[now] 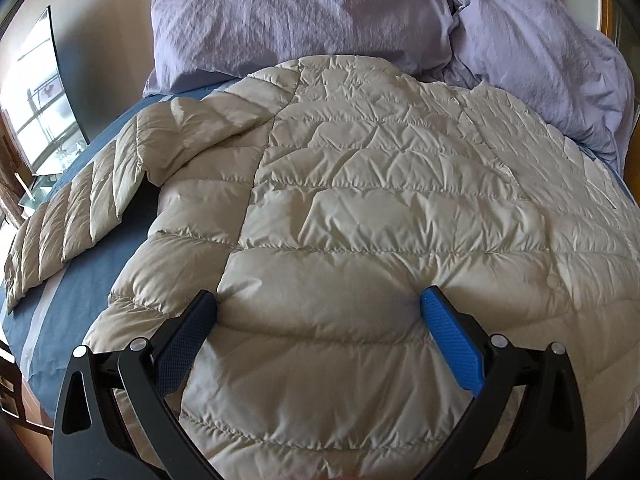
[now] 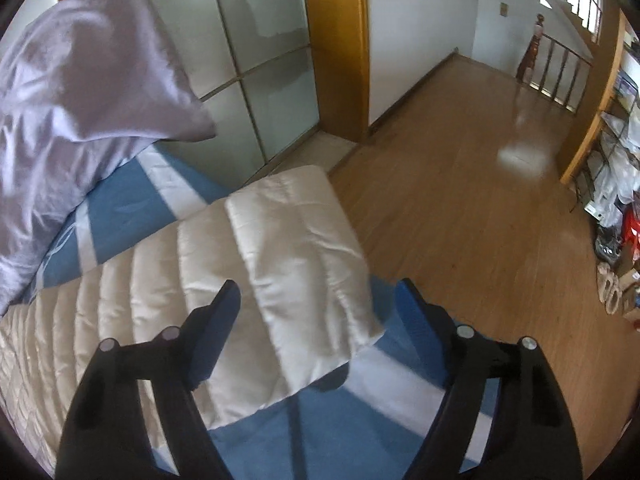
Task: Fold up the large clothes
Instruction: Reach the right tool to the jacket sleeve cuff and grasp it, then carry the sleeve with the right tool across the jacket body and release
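Jacket [image 1: 360, 200] lies between left jaws; its sleeve [image 2: 288, 280] between right jaws.

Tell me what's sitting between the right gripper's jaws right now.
The cuff end of the jacket sleeve, over the blue striped bedsheet, shown in the right wrist view. The right gripper is open.

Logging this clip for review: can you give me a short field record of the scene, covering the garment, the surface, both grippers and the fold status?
garment: beige quilted puffer jacket, spread flat
surface: bed with blue striped sheet
bedding: lilac pillow beyond the jacket
left gripper: jaws open, over the jacket body near the hem
right gripper: jaws open, at the sleeve end by the bed edge
left-side sleeve: stretched out on the sheet
fold status: no fold visible yet
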`<state>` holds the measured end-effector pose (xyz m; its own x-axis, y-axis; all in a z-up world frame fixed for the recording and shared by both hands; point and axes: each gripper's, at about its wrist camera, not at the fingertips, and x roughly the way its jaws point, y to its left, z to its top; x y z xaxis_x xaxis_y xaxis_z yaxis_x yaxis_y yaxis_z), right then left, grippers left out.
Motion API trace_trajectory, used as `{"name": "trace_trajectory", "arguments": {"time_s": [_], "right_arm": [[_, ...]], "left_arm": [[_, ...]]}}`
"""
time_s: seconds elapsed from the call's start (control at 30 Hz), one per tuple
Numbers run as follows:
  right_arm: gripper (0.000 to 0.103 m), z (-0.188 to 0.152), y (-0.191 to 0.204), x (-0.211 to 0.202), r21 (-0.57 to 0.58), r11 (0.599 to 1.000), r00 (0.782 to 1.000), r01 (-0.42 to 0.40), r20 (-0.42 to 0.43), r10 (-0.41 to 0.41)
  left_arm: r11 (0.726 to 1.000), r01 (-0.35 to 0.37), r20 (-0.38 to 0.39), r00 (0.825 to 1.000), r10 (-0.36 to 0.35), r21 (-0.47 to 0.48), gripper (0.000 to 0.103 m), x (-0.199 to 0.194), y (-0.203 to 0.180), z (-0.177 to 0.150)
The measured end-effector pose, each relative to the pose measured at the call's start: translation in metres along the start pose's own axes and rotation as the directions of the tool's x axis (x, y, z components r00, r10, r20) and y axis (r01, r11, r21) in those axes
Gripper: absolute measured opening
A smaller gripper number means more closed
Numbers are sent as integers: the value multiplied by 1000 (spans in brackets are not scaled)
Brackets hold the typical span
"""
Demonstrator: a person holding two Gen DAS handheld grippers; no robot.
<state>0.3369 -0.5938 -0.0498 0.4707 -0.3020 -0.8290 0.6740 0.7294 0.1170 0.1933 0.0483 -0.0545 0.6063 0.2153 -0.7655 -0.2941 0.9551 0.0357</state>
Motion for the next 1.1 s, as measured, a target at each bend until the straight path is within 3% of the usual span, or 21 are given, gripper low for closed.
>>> {"name": "trace_trajectory", "arguments": {"time_s": [0.13,0.27,0.43,0.67,0.8,0.97,1.1], "right_arm": [[66,-3,-3,14,-10,1000,999,-3,-35,3],[53,-6,-2,16,-26,1000,1000,9,-7,-9],[8,-9,10,12,-81,997,1000,3,15,-2],[4,-8,45,-30,-144,989,994,-9,107,24],[4,-16,90,-62,-245,966,983,-87,139,124],[4,-46,169,-87,-374,905,965,-204,81,250],[4,-94,246,-104,-473,816,933,-332,-40,357]], "left_arm": [[1000,12,-13,1000,-12,-8,102,2,1,0],[1000,15,-20,1000,-15,-7,102,4,0,0],[1000,17,-23,1000,-17,-7,102,4,1,0],[1000,15,-25,1000,-16,-5,102,6,0,0],[1000,14,-28,1000,-14,-3,102,7,-1,0],[1000,15,-27,1000,-15,-4,102,6,-1,0],[1000,23,-28,999,-23,-7,102,7,-1,-1]]}}
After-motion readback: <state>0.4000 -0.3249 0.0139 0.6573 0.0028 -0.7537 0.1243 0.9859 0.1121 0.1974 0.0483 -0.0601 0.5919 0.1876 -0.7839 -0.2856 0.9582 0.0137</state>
